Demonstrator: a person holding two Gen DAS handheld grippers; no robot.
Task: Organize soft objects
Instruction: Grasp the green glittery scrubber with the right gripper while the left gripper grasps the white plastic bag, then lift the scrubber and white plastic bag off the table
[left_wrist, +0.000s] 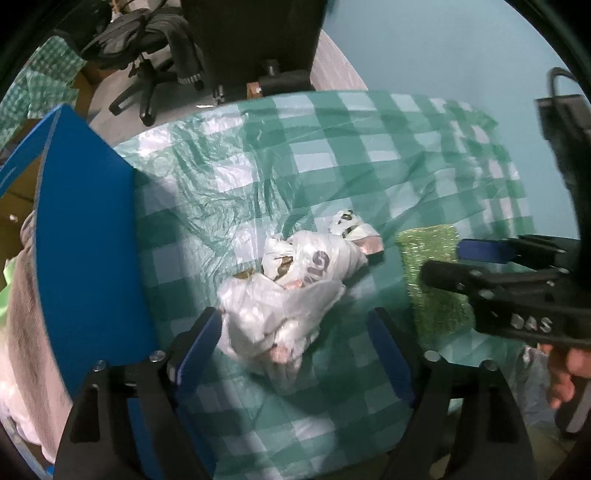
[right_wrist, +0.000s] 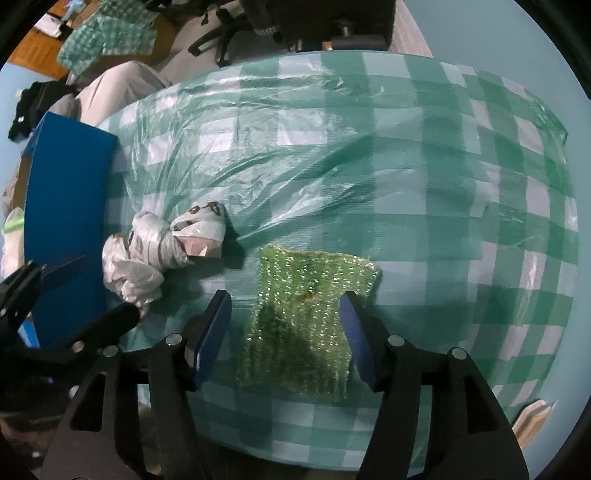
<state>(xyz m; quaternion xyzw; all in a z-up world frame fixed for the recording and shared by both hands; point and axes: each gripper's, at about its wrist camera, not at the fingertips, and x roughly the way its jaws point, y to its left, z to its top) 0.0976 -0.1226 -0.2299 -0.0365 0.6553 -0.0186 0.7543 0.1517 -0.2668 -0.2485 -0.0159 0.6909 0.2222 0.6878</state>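
Our left tongs (left_wrist: 295, 354) stand wide open and hold nothing. The bag bundle (left_wrist: 291, 295) lies between the two blue pads, its near end already in the gap but touching neither pad, as far as we can tell. Its long axis runs from the tongs forward and a little to the right, so a closing would take it across its width.

Our right tongs (right_wrist: 286, 328) are also open and empty. The green sponge (right_wrist: 306, 314) lies flat between its pads, the right pad just beside the sponge edge, the left pad apart from it. The long side of the sponge points away from the tongs.

Both things rest on the checked counter (right_wrist: 406, 184) near its front edge, the bundle to the left, next to the blue box (right_wrist: 70, 206) at the left edge.
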